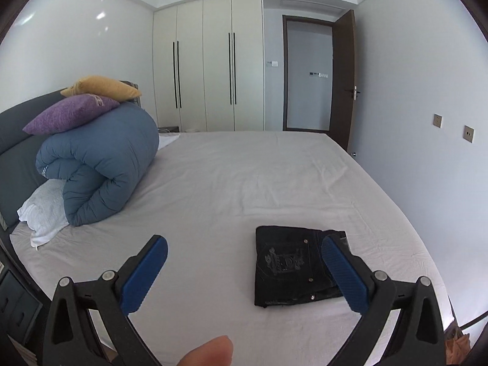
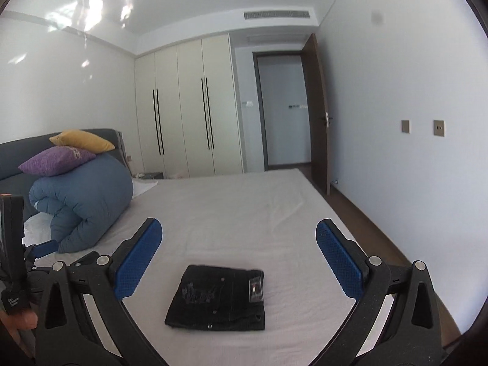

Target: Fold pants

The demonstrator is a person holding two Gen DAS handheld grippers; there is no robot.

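Dark denim pants (image 1: 292,267) lie folded into a compact rectangle on the white bed sheet (image 1: 244,177), back pocket embroidery facing up. In the right wrist view the pants (image 2: 218,300) sit low and centre, with a label at their right end. My left gripper (image 1: 244,271) is open and empty, held above the bed to the left of the pants; its right finger overlaps their right edge in the view. My right gripper (image 2: 238,253) is open and empty, raised above the pants, not touching them.
A rolled blue duvet (image 1: 100,164) with a purple pillow (image 1: 70,116) and a yellow pillow (image 1: 103,87) sits at the bed's head, left. A white towel (image 1: 42,210) lies beside it. Wardrobe (image 1: 207,64) and open door (image 1: 344,79) stand beyond. The left device (image 2: 12,244) shows at the right wrist view's edge.
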